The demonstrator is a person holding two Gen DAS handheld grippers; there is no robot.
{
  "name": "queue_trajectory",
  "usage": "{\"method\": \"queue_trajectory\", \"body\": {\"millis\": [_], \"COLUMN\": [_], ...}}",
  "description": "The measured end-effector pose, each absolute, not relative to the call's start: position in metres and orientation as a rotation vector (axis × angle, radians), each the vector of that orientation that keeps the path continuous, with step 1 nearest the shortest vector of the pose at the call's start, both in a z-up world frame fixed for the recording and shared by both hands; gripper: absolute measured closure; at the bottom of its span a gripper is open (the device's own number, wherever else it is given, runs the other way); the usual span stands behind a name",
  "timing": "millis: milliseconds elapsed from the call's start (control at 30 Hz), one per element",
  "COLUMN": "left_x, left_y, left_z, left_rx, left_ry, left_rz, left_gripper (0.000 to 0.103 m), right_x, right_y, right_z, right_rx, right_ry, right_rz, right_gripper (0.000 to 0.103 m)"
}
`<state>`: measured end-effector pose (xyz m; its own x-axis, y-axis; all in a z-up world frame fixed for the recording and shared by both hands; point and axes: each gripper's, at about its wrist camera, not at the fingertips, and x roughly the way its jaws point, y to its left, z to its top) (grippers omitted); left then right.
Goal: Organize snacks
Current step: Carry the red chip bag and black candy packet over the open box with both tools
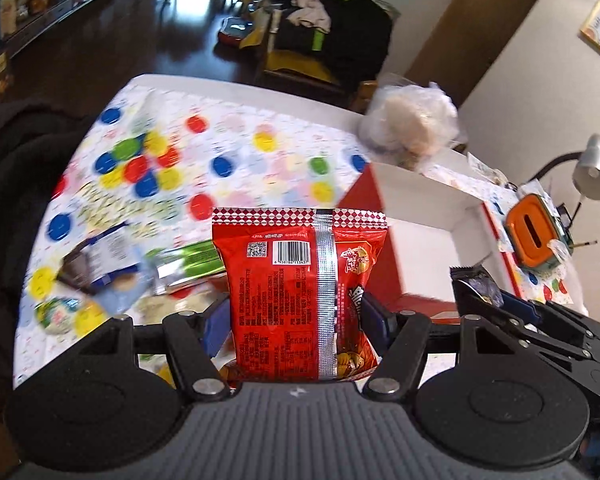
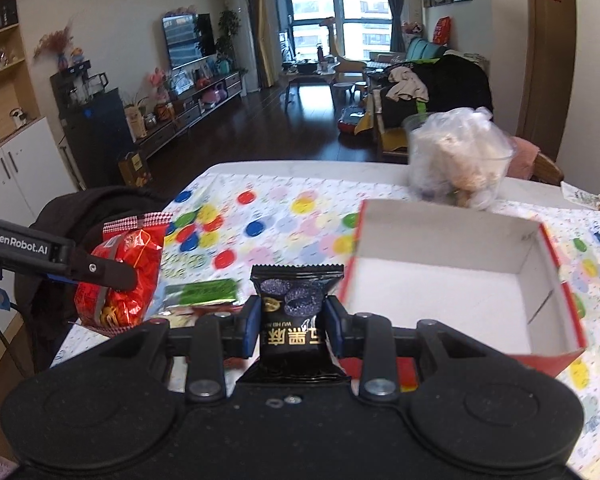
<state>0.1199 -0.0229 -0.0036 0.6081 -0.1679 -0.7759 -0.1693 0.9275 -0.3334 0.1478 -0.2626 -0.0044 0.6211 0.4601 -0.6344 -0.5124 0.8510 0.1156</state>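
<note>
Your left gripper (image 1: pixel 296 316) pinches the red packet (image 1: pixel 300 280), right gripper (image 2: pixel 290 326) pinches the black packet (image 2: pixel 296 312), both lifted, likely for the box (image 2: pixel 452 296).

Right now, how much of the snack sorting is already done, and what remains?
Done: nothing shows yet; the red box looks empty. In hand: the left gripper holds a red snack bag, and the right gripper holds a black packet. Left: a green packet and other snacks lie on the tablecloth.
</note>
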Motion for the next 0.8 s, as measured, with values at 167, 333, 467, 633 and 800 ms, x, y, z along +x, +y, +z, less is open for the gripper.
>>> {"method": "queue_trajectory", "body": {"millis": [167, 333, 467, 633, 800], "left_x": [0.150, 0.185, 0.213, 0.246, 0.279], "left_y": [-0.066, -0.106, -0.135, -0.164, -0.190], "left_z": [0.002, -0.002, -0.008, -0.012, -0.019], "left_rx": [-0.349, -0.310, -0.272, -0.240, -0.203], "left_ry": [0.939, 0.973, 1.003, 1.030, 1.058], "left_rz": [-0.031, -0.054, -0.064, -0.070, -0.071], "left_gripper": [0.036, 0.036, 0.036, 0.036, 0.036], "right_x": [0.173, 0.200, 0.223, 0.246, 0.270], "right_y": [-0.293, -0.326, -0.348, -0.373, -0.389], "right_z": [-0.003, -0.009, -0.018, -0.032, -0.046], "right_rx": [-0.079, -0.074, -0.067, -0.063, -0.077], "right_ry": [0.693, 0.706, 0.731, 0.763, 0.792], "right_rz": [0.533, 0.500, 0.467, 0.430, 0.406], "right_gripper": [0.070, 0.070, 0.070, 0.070, 0.070]}}
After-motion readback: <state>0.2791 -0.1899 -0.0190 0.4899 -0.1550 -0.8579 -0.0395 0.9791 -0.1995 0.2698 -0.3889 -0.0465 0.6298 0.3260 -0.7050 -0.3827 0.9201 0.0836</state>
